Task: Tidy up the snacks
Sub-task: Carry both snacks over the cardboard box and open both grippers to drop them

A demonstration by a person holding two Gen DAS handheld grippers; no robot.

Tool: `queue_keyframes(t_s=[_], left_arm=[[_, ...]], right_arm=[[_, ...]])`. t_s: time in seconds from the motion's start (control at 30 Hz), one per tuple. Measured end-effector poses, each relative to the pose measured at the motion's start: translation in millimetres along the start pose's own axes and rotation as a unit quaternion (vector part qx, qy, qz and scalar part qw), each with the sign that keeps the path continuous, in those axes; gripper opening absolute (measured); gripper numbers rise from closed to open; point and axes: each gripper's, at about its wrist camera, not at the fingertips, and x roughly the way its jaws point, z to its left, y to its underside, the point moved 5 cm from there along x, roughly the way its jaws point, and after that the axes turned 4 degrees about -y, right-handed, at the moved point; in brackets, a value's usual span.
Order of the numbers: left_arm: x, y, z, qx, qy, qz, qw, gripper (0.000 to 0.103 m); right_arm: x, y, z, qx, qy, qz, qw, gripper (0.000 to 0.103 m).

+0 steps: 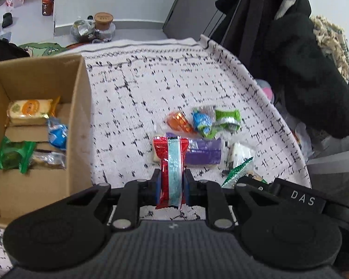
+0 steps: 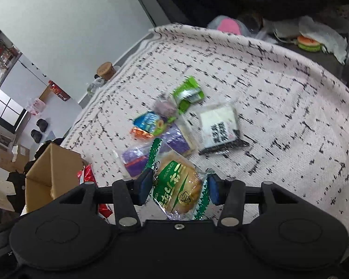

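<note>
My left gripper (image 1: 172,182) is shut on a red snack packet (image 1: 171,172) with a pale blue stripe, held above the patterned cloth. A cardboard box (image 1: 81,107) stands to its left with several snacks inside. My right gripper (image 2: 178,186) is shut on a green-and-clear wrapped bun (image 2: 178,186). Loose snacks lie on the cloth ahead: a purple pack (image 1: 204,151), an orange one (image 1: 179,122), a blue one (image 1: 201,119), a green one (image 1: 228,117) and a white sandwich pack (image 2: 221,125). The box (image 2: 51,172) and the red packet (image 2: 87,174) show at the lower left of the right wrist view.
The white cloth with black marks (image 1: 151,88) covers the table. Black clothing (image 1: 302,58) hangs at the right edge. Bottles and a jar (image 1: 103,19) stand on the floor behind. A toy burger (image 2: 308,43) lies past the cloth's far edge.
</note>
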Motion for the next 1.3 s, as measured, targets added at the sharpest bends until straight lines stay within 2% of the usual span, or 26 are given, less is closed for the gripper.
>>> queue_keyframes(t_s=[0.37, 0.73, 1.3], left_arm=[[-34, -25, 28, -0.009, -0.004, -0.027, 0.9996, 0.018], [-52, -30, 75, -0.041, -0.015, -0.037, 0.9984, 0.018], [-48, -45, 153, -0.100, -0.042, -0.049, 0.9929, 0.019]], right_arm=[[-4, -4, 57, -0.030, -0.031, -0.019, 0.999, 0.048], [1, 6, 103, -0.056, -0.044, -0.019, 0.997, 0.048], [31, 19, 173, -0.097, -0.065, -0.009, 0.993, 0.048]])
